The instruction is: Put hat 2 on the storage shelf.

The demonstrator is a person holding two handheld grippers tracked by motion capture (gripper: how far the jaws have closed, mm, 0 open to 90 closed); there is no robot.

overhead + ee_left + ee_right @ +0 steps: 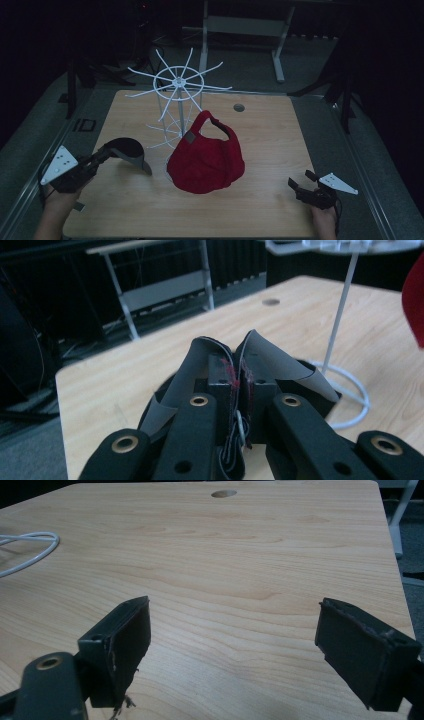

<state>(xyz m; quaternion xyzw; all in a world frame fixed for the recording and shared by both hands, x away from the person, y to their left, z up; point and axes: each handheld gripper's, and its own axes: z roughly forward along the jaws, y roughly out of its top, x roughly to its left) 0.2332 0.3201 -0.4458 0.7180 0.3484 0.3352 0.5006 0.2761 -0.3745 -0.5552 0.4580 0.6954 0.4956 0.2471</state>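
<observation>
the work in hand looks like hanging caps on the white wire rack (pixel 178 95) that stands toward the far left of the desk (pixel 270 145). the red cap (pixel 206 159) is near the middle of the desk, against the rack's stem; it seems to hang from a low arm by its back strap, though i cannot tell for sure. that one i judge done or nearly so.

the dark grey cap (pixel 127 151) is the one left to place. the left gripper (pixel 102 154) has its jaws pressed together on the cap's fabric, which bunches up around the pads (pixel 222 377) in the left gripper view, and holds it above the desk near the left edge, just beside the rack's base ring. it has yet to go onto an arm.

the right gripper (pixel 301 185) waits near the front right corner with its jaws wide apart and nothing between them.
</observation>
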